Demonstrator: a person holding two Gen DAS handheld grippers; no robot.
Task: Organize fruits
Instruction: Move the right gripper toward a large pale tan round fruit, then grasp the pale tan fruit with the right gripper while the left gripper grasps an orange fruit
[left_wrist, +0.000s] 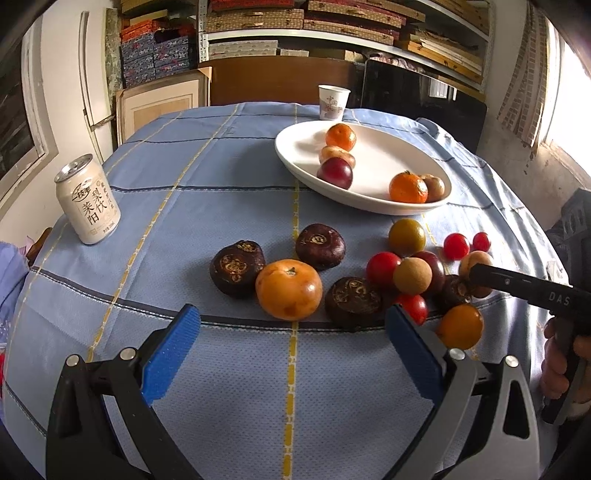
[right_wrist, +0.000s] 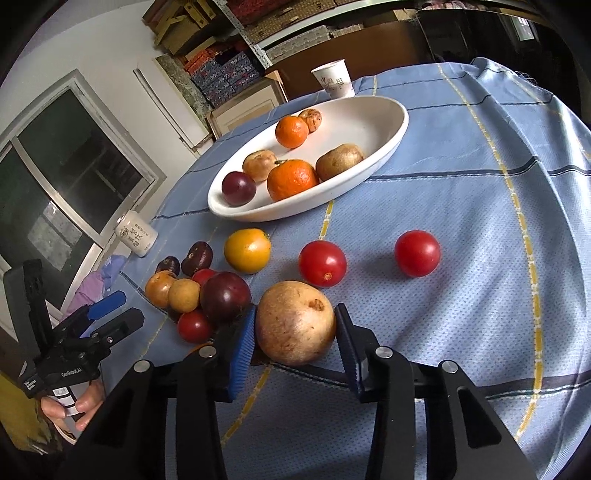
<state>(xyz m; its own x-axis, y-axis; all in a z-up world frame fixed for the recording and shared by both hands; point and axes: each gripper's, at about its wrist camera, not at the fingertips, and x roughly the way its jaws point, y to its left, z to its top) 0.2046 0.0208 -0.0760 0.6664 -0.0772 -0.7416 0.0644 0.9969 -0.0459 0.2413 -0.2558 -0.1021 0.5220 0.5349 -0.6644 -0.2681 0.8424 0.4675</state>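
Observation:
My right gripper (right_wrist: 295, 328) is shut on a tan round fruit (right_wrist: 295, 321) low over the blue cloth; it also shows in the left wrist view (left_wrist: 476, 275). My left gripper (left_wrist: 291, 325) is open and empty, just short of an orange persimmon (left_wrist: 289, 288) and dark brown fruits (left_wrist: 236, 267). A white oval plate (left_wrist: 373, 199) (right_wrist: 395, 129) holds oranges (right_wrist: 291, 179), a dark plum (right_wrist: 238, 188) and brownish fruits. Red tomatoes (right_wrist: 322, 263) (right_wrist: 417, 253), a yellow fruit (right_wrist: 247, 250) and a plum (right_wrist: 225, 296) lie loose on the cloth.
A white drink can (left_wrist: 88, 201) stands at the left of the table. A paper cup (left_wrist: 332, 102) stands behind the plate. The blue checked tablecloth (left_wrist: 221, 155) covers a round table; shelves with boxes stand behind it.

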